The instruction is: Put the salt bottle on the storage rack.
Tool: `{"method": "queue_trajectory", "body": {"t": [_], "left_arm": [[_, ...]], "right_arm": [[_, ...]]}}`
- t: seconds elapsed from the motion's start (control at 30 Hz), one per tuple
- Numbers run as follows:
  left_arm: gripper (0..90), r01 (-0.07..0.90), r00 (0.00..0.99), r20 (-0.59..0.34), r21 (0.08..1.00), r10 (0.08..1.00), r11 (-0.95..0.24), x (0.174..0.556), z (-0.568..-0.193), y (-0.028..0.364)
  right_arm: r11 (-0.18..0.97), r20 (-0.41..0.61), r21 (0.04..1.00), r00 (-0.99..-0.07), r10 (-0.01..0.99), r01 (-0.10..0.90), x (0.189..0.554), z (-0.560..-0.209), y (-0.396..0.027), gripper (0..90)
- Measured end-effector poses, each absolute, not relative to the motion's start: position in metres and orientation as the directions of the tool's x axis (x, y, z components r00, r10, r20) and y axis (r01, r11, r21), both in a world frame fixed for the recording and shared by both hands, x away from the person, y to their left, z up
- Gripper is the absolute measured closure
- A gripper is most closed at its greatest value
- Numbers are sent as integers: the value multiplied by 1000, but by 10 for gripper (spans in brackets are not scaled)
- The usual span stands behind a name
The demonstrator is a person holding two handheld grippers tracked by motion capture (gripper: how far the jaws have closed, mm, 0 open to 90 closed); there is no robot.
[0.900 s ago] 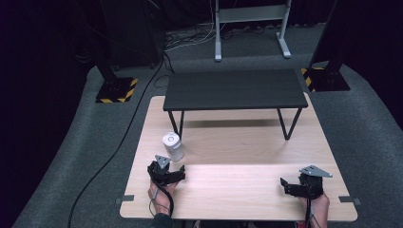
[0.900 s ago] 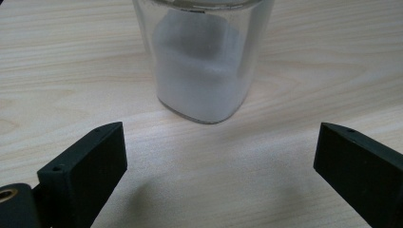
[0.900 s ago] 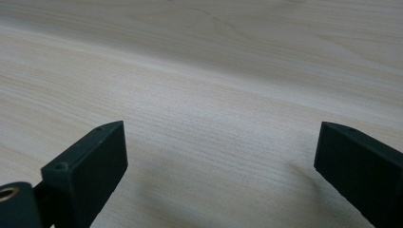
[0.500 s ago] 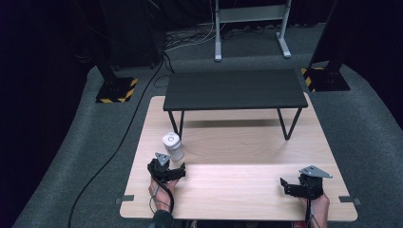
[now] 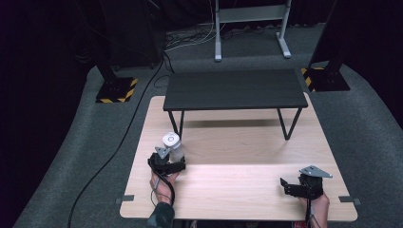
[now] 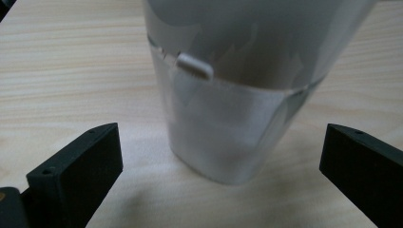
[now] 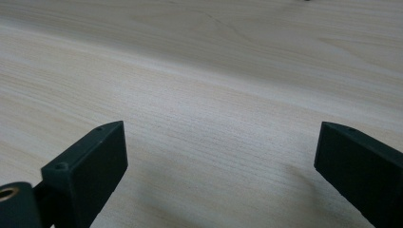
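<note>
Tabletop [image 5: 237, 142]: we see a pale wooden surface unchanged from the earlier frames, with nothing on it shifted.
Black bench [image 5: 235, 89]: we find it across the far edge of the tabletop, in the same place as before.
Bottle [image 5: 172, 146]: we see a clear plastic bottle with a white cap standing upright near the left edge, about midway between the near and far edges; it has not moved since the earlier frames. In the left gripper view its clear body [image 6: 237, 95] rises between the two black jaws, with a gap on either side.
Left gripper [image 5: 171, 156]: we see it has edged forward toward the bottle since the earlier frames, when it sat a little nearer the near edge. Its jaws are spread wide around the bottle's base and press on nothing.
Right gripper [image 5: 292, 186]: we find it near the near right corner, where it was before. In the right gripper view its jaws stand wide apart over bare wood [image 7: 214, 118], holding nothing.
</note>
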State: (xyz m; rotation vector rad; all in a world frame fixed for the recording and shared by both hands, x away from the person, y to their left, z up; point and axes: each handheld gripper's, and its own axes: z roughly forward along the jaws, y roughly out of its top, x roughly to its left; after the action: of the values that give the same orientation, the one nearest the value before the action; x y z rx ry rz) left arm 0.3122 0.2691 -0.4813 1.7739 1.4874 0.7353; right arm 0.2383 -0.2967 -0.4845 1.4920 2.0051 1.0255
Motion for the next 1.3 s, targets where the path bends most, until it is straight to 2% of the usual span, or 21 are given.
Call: {"method": "queue_trajectory", "body": {"t": [0.57, 0.8, 0.87, 0.93, 0.97, 1.0, 1.3], "left_arm": [[1, 532, 158, -18, 844, 987, -70, 326, -489, 270], [7, 501, 197, -16, 861, 980, -87, 329, -491, 275], [54, 490, 200, -12, 867, 980, -90, 327, -492, 275], [197, 478, 215, -8, 873, 977, -99, 326, -493, 276], [197, 468, 224, 10, 876, 974, -116, 324, -493, 274], [270, 466, 217, 14, 877, 976, -116, 323, -492, 272], [276, 468, 233, 4, 876, 973, -116, 324, -492, 276]], "right_arm": [[150, 80, 772, -328, 941, 617, 238, -485, -297, 24], [152, 78, 772, -330, 941, 617, 238, -484, -296, 24], [152, 79, 772, -330, 941, 617, 238, -484, -296, 24], [152, 78, 773, -330, 941, 616, 238, -485, -296, 25], [152, 78, 773, -330, 941, 616, 238, -485, -296, 25], [152, 77, 774, -329, 941, 615, 238, -485, -296, 25], [150, 77, 776, -328, 941, 613, 237, -485, -296, 24]]}}
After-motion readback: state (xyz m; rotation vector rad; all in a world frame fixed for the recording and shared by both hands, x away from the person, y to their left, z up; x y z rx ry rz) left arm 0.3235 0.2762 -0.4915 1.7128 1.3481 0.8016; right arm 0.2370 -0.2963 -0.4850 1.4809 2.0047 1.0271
